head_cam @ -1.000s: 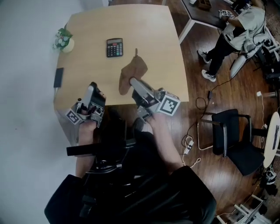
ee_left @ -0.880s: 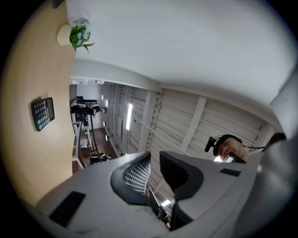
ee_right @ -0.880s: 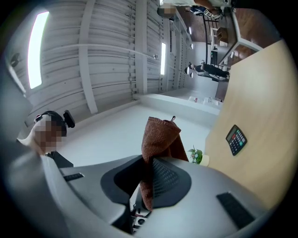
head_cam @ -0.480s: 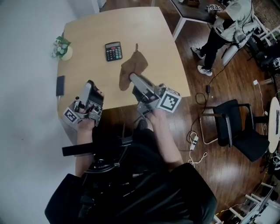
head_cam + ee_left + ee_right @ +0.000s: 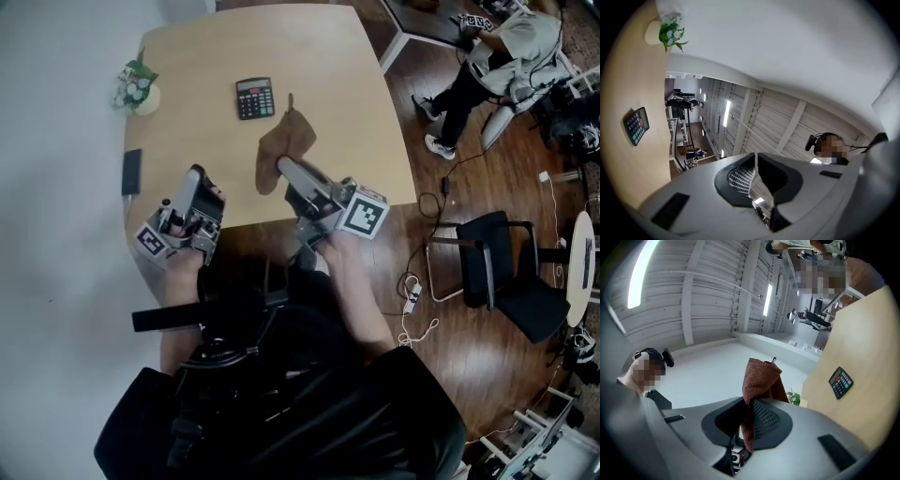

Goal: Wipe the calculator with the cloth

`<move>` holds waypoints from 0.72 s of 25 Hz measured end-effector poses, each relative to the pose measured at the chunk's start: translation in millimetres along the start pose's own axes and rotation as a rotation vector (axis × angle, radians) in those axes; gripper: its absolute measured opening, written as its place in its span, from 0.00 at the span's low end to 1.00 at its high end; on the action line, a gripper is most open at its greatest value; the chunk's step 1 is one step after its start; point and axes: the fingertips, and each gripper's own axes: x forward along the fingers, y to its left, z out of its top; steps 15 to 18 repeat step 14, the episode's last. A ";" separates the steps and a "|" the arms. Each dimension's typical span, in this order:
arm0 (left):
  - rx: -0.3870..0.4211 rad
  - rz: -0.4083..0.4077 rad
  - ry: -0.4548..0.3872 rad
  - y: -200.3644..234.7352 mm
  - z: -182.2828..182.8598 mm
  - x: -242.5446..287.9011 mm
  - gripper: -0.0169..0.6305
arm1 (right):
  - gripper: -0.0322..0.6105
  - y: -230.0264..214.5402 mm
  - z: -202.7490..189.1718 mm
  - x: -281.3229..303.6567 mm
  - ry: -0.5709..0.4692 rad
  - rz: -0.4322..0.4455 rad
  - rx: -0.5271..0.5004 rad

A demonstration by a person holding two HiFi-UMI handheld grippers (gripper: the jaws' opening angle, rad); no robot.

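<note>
a: where is the calculator [image 5: 255,97] now?

b: it lies flat on the far part of the wooden table [image 5: 328,56], keys up. nothing touches it. both gripper views show it too, small and off to the side.

a: and the cloth [image 5: 281,145]?

b: the brown cloth is in the right gripper [image 5: 281,167] — the jaws pinch its near end between the pads, and the rest reaches out past the tips toward the calculator. its far corner has a small loop and, from the head view, is near the calculator's right side but apart from it. i cannot tell if the cloth rests on the table or is held above it.

a: what about the left gripper [image 5: 196,173]?

b: its jaws are pressed together and nothing is between them. it is over the near left part of the table, pointing up and away from the person.

a: anything else on the table?

b: a small pot with flowers [image 5: 137,86] at the far left corner, and a dark flat phone [image 5: 130,171] near the left edge. beside the table, on the wooden floor, a black chair [image 5: 506,281] — and another person [image 5: 497,56] farther back.
</note>
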 end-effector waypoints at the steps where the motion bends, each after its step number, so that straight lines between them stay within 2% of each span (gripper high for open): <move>1: -0.006 0.004 -0.001 2.8 -0.2 -1.0 0.05 | 0.11 -0.8 -2.1 2.8 0.004 0.007 0.011; 18: -0.022 0.025 -0.011 20.5 2.4 8.6 0.04 | 0.11 -1.2 14.7 16.7 0.004 0.061 0.019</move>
